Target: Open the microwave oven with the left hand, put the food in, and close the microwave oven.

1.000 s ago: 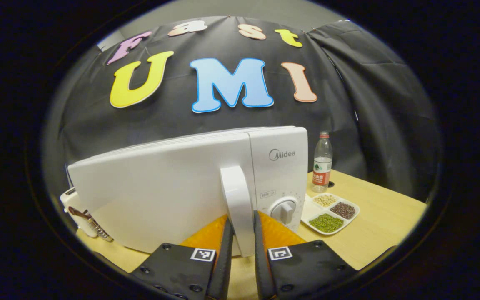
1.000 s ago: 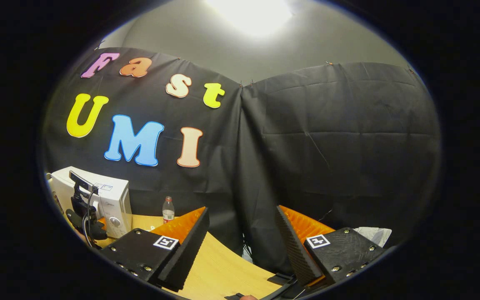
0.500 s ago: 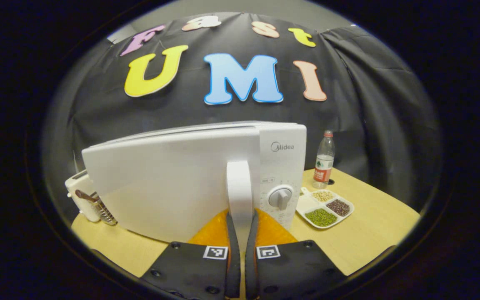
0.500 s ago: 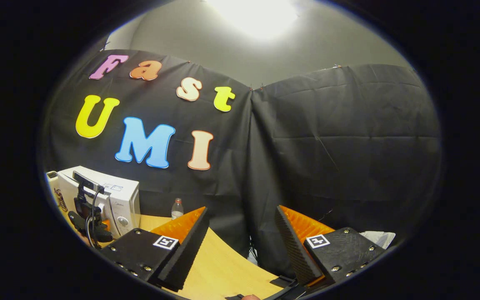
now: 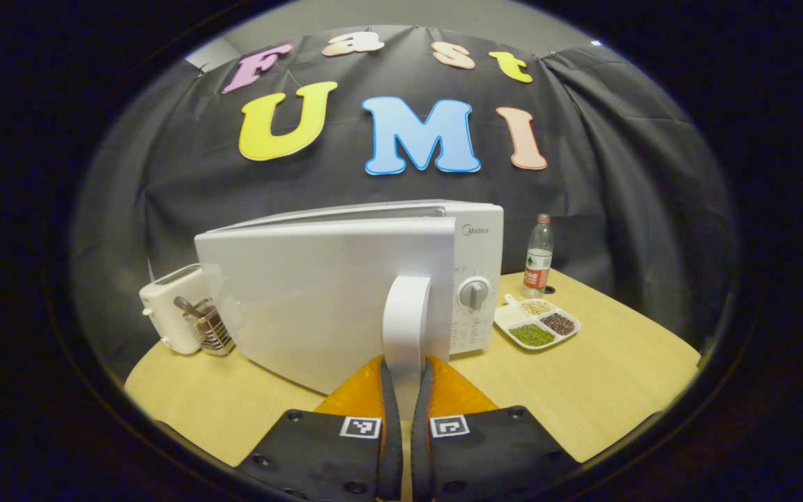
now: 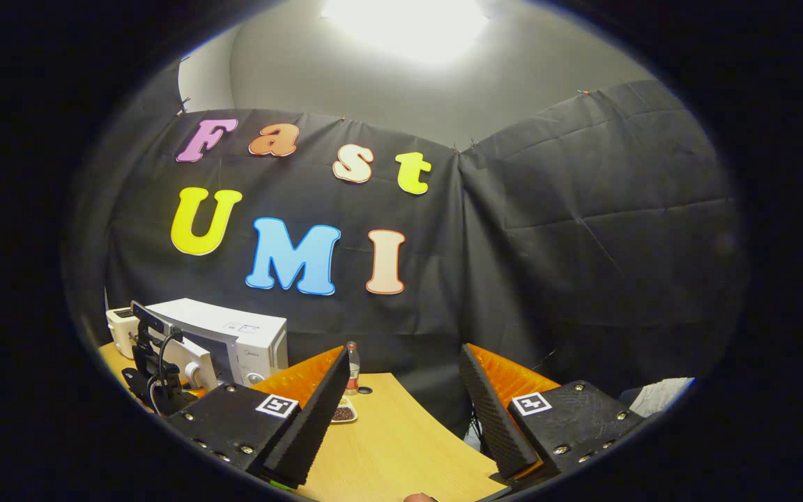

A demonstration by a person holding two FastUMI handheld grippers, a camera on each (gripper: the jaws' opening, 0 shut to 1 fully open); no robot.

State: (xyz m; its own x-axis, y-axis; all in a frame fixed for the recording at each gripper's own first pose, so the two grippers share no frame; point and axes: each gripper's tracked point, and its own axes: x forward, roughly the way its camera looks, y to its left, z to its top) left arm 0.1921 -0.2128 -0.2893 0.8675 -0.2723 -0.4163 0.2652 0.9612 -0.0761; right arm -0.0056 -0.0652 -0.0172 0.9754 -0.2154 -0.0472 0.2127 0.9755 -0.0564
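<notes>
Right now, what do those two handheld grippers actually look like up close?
Each is a pair of wedge-shaped fingers on blocky black housings with visible screws. The left gripper and the right gripper both carry a small square black-and-white marker on each housing. From the right gripper view, the other gripper has a black cable looping off it.

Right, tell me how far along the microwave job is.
Done: the left hand-held gripper is clamped on the door handle. In hand: the microwave door is swung partly open. Left: the divided food plate sits on the table beside the microwave; the right hand-held gripper is open and empty. Loading and closing remain.
</notes>
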